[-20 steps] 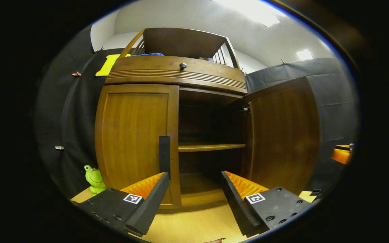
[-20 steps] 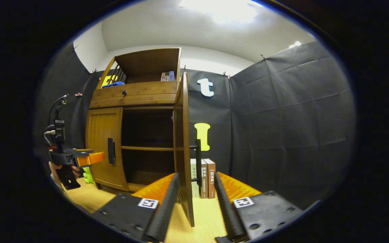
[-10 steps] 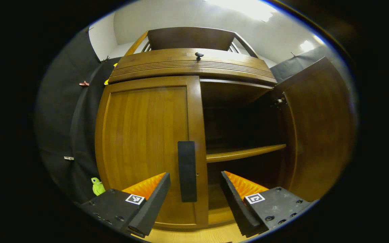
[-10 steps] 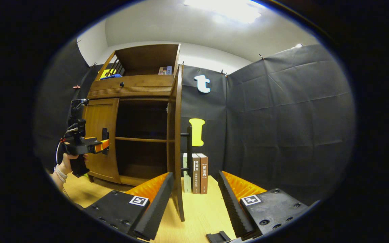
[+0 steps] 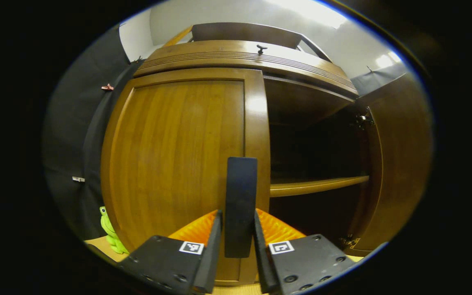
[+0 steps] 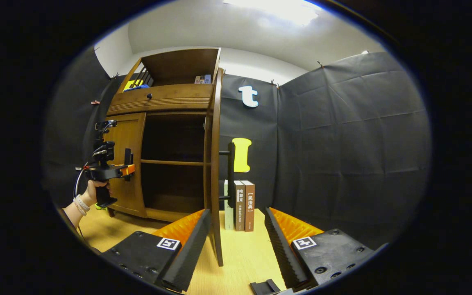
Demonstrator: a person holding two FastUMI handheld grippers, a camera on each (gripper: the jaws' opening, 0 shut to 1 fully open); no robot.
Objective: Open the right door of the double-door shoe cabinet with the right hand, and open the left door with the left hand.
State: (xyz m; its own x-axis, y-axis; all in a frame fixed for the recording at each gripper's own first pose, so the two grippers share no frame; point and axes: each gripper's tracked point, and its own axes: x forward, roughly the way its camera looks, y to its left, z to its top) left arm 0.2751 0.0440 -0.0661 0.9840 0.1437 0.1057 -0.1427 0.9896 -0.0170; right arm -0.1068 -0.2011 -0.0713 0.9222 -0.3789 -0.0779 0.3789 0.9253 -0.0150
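The wooden shoe cabinet (image 5: 236, 61) fills the left gripper view. Its left door (image 5: 178, 155) is closed, and my left gripper (image 5: 237, 241) is shut on that door's dark vertical handle (image 5: 241, 192), one finger on each side. The right door (image 5: 395, 164) stands wide open, baring a shelf (image 5: 318, 186). In the right gripper view the right door (image 6: 215, 143) is seen edge-on with its handle (image 6: 231, 172) beyond it. My right gripper (image 6: 236, 241) is open, short of the handle and holding nothing. Farther left, a hand holds the left gripper (image 6: 126, 169) against the left door.
Three books (image 6: 244, 205) stand on the wooden floor against the black wall right of the cabinet. A green frog toy (image 5: 111, 233) sits at the cabinet's lower left. A small dark part (image 6: 265, 287) lies on the floor by my right gripper.
My left gripper moved up to the left door's handle and shut on it. My right gripper let go of the right door's handle, opened and drew back a little.
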